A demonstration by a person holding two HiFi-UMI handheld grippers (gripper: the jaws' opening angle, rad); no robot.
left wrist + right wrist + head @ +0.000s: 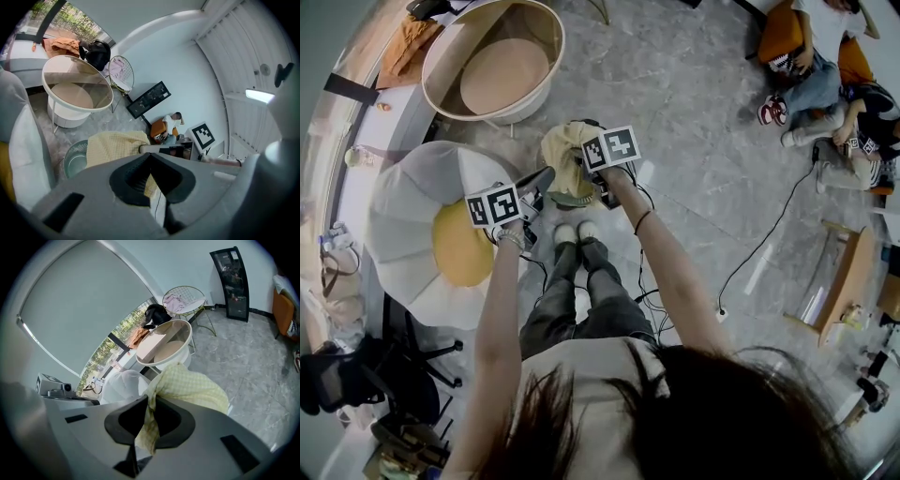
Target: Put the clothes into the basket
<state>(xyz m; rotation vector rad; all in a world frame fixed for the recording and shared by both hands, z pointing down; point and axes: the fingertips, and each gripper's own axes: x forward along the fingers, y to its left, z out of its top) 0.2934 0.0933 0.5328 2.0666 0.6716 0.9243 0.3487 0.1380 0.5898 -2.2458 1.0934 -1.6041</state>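
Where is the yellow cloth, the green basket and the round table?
yellow cloth [197,385], right gripper view, on its bunched middle
green basket [75,159], left gripper view, on its ribbed wall
round table [502,75], head view, on its tan lower shelf

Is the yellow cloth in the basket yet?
Out, it seems: the yellow cloth hangs pinched between the right gripper's jaws, over the green basket.
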